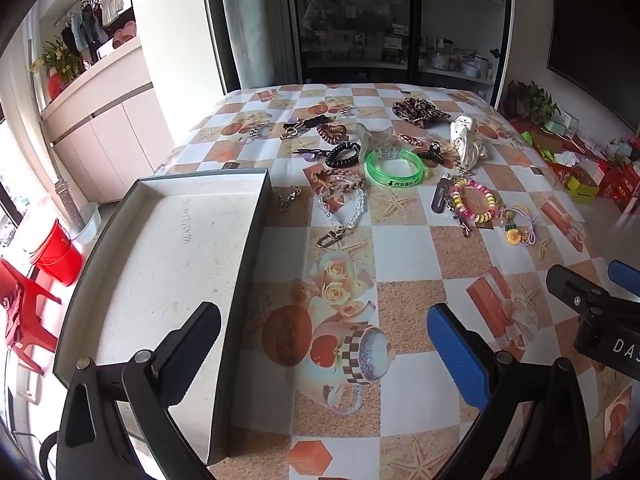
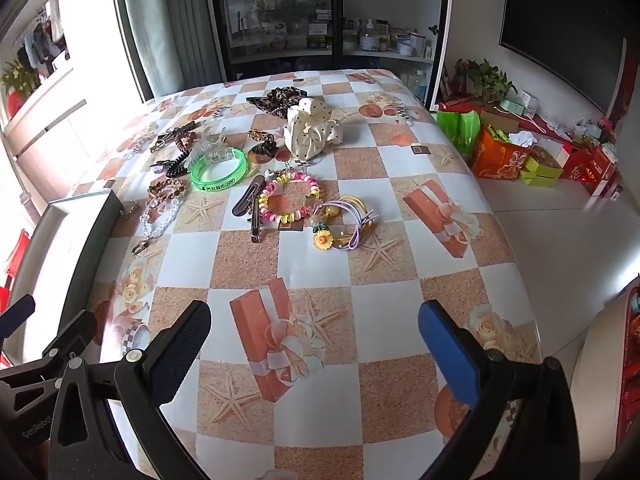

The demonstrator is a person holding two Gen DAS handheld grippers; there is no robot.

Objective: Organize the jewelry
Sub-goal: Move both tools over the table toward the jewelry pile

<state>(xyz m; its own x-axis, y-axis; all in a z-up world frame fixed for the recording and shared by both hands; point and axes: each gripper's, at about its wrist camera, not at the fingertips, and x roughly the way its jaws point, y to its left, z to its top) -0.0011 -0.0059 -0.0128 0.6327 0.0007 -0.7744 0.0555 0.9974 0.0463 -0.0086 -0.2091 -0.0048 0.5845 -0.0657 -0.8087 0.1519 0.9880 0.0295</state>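
Judging from the layout, nothing had yet been moved: the box [image 1: 168, 256] at the left of the bench [image 1: 404, 248] was seen bare inside, and all the jewelry lay scattered across the middle of the bench, well apart from both tools. The left hand-held gripper [image 1: 324, 344] was held with its fingers spread wide and nothing between them, partly over the near edge of the box. The right hand-held gripper [image 2: 316, 340] was likewise spread and unloaded, above bare tablecloth.

A near, free-lying piece would best be chosen first. The sunflower hair ties [image 2: 344, 224] and the bead bracelet [image 2: 290, 198] lay closest to the right tool, just beside each other and apparently touching, so one could easily be dragged with the other. The green bangle [image 2: 219, 170] looked rigid and would be gripped best across its wall, not its width. The clear chain [image 1: 340, 212] near the box was judged likely to slip and trail, so it should be pinched near its clasp and carried low over the rim.
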